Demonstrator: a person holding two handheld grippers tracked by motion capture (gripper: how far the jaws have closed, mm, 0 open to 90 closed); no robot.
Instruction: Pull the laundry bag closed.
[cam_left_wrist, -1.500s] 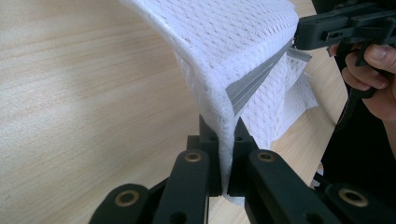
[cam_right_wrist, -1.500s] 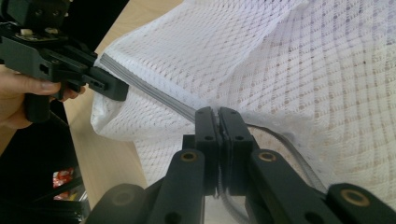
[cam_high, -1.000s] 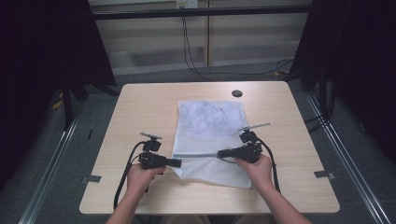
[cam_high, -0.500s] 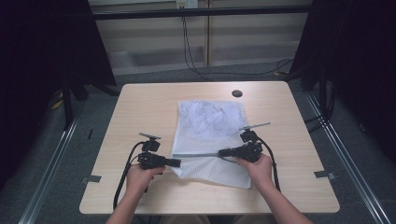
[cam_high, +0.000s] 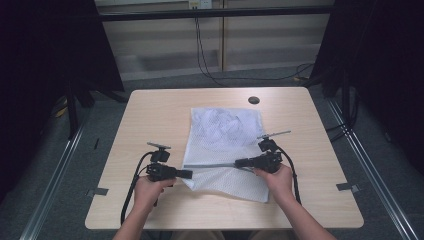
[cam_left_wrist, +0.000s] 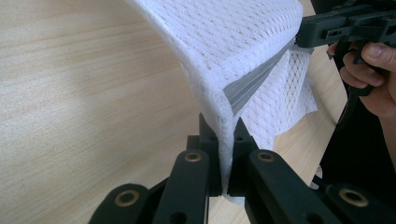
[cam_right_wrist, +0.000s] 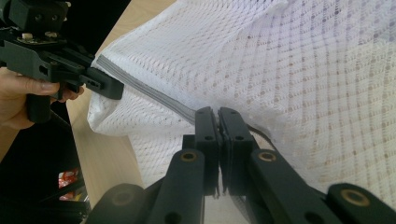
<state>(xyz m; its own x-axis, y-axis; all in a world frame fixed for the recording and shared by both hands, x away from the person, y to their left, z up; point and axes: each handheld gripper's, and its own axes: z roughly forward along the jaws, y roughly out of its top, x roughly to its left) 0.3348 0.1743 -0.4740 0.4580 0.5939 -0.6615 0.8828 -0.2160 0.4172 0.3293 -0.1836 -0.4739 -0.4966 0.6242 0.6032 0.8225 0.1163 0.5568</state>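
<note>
A white mesh bag (cam_high: 225, 135) with a grey zipper strip (cam_high: 212, 165) lies on the wooden table (cam_high: 150, 115). My left gripper (cam_high: 188, 174) is shut on the bag's left edge by the zipper end; its jaws pinch the white mesh (cam_left_wrist: 224, 126) in the left gripper view. My right gripper (cam_high: 238, 162) is shut on the zipper strip (cam_right_wrist: 154, 95) at the bag's right side. The stretch between them is lifted slightly off the table, while the far part of the bag (cam_right_wrist: 303, 56) rests flat. The left gripper (cam_right_wrist: 105, 86) also appears in the right gripper view.
A round dark cable hole (cam_high: 253, 100) sits near the table's far edge. Black curtains flank both sides. Metal floor rails (cam_high: 365, 155) run beside the table. Bare tabletop lies left of the bag and along the front edge (cam_high: 225, 220).
The left gripper has shifted slightly toward the front with the bag's edge, so the zipper strip now slants a little. The right gripper has hardly moved.
</note>
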